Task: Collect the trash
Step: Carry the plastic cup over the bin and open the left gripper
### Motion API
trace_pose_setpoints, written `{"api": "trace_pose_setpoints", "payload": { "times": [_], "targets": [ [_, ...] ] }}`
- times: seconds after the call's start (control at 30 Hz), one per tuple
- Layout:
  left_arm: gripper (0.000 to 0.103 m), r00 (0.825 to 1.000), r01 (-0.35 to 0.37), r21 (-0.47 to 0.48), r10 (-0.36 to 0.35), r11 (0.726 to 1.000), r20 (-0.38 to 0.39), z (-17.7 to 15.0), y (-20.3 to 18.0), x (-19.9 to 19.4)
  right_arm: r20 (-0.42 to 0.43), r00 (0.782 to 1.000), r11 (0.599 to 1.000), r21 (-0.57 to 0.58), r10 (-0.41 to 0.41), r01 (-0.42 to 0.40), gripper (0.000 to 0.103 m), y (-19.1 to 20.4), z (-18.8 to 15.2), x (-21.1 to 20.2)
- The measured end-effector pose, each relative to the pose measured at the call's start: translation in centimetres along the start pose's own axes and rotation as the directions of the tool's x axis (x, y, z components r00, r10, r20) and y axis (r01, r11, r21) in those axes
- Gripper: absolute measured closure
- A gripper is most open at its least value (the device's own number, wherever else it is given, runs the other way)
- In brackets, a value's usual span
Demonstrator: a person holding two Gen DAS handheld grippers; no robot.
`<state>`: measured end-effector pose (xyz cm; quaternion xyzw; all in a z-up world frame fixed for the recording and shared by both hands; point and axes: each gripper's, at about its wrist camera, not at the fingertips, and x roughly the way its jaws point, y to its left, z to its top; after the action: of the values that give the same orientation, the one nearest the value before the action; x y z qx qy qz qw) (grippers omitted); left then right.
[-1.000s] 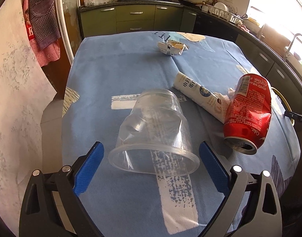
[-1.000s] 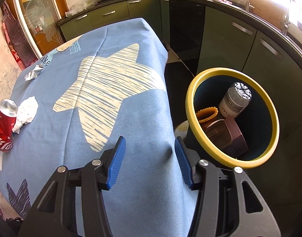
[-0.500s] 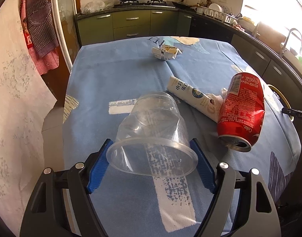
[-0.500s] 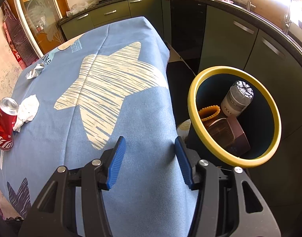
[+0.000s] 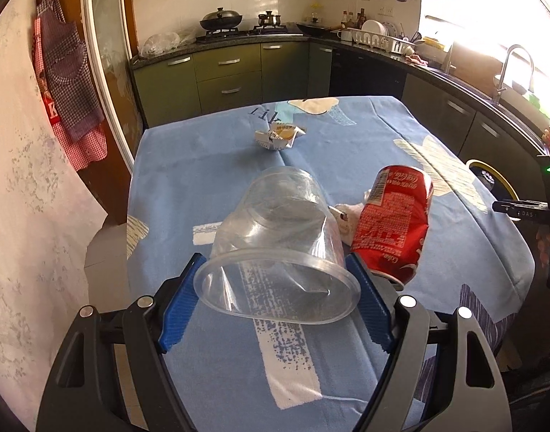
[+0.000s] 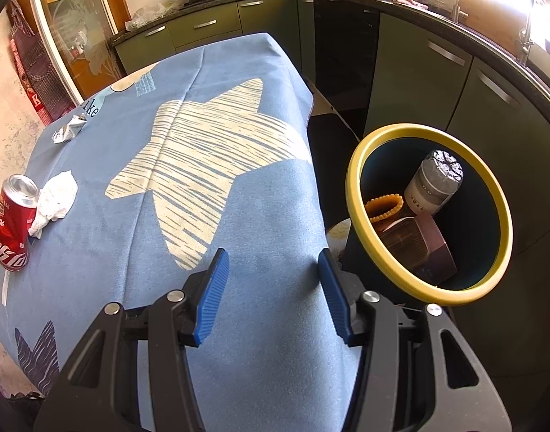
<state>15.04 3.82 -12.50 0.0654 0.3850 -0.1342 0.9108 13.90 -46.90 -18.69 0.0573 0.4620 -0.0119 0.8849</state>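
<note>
The left gripper [image 5: 275, 297] is clamping its blue pads against the rim of the clear plastic cup [image 5: 278, 248], lifted off the table [image 6: 239, 216]. The wrapper [image 5: 279, 136], tissue [image 6: 55, 198] and red can [image 5: 392, 230] are lying uncollected. The right gripper [image 6: 273, 297] is hovering part-open, empty, beside the bin [image 6: 354, 180], already holding several items.

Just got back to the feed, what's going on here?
The left gripper has its jaws closed on the rim of a clear plastic cup over the blue-clothed table, next to a red cola can and a crumpled tissue. The right gripper hangs open and empty beside the yellow-rimmed bin, which already holds trash.
</note>
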Motion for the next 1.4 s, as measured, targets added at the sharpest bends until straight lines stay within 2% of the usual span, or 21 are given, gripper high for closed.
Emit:
{"api": "trace_pose_setpoints", "payload": {
  "times": [0.13, 0.37, 0.5, 0.7, 0.77, 0.93, 1.1, 1.13, 1.27, 1.4],
  "targets": [
    [0.025, 0.999, 0.011, 0.038, -0.012, 0.999, 0.037, 1.5, -1.8, -2.1, 0.013, 1.0, 1.0, 0.008, 0.004, -0.004, 0.054, -0.4, -0.1, -0.5],
    [0.025, 0.993, 0.088, 0.105, -0.096, 0.991, 0.07, 4.6, -6.0, -3.7, 0.029, 1.0, 0.999, 0.036, 0.005, -0.006, 0.054, -2.0, -0.7, -1.1],
    [0.025, 0.984, 0.148, 0.155, -0.161, 0.977, 0.078, 6.4, -9.5, -3.6, 0.045, 0.999, 0.998, 0.064, -0.007, 0.004, 0.054, -3.7, -1.4, -1.9],
    [0.025, 0.961, 0.254, 0.242, -0.273, 0.936, 0.045, 9.1, -16.1, -2.1, 0.077, 0.996, 0.992, 0.123, -0.041, 0.031, 0.052, -7.3, -2.5, -3.5],
    [0.025, 0.951, 0.29, 0.272, -0.308, 0.918, 0.026, 10.1, -18.8, -1.3, 0.087, 0.995, 0.988, 0.147, -0.056, 0.042, 0.052, -8.6, -2.9, -3.9],
    [0.025, 0.918, 0.383, 0.36, -0.392, 0.851, -0.05, 12.3, -26.5, 1.2, 0.109, 0.989, 0.973, 0.22, -0.1, 0.074, 0.052, -12.2, -4.4, -5.3],
    [0.025, 0.876, 0.477, 0.432, -0.453, 0.766, -0.164, 13.6, -35.2, 4.6, 0.119, 0.984, 0.951, 0.296, -0.131, 0.091, 0.052, -15.7, -6.2, -6.4],
    [0.025, 0.861, 0.504, 0.445, -0.47, 0.74, -0.195, 13.9, -37.3, 5.4, 0.121, 0.983, 0.945, 0.313, -0.135, 0.092, 0.052, -16.4, -6.6, -6.6],
    [0.025, 0.823, 0.568, 0.465, -0.483, 0.679, -0.299, 14.3, -44.2, 8.7, 0.116, 0.982, 0.928, 0.361, -0.148, 0.097, 0.052, -18.5, -7.9, -6.8],
    [0.025, 0.801, 0.597, 0.457, -0.465, 0.659, -0.376, 14.6, -50.0, 13.0, 0.107, 0.982, 0.914, 0.392, -0.155, 0.102, 0.052, -20.0, -9.0, -7.0]
  ]
}}
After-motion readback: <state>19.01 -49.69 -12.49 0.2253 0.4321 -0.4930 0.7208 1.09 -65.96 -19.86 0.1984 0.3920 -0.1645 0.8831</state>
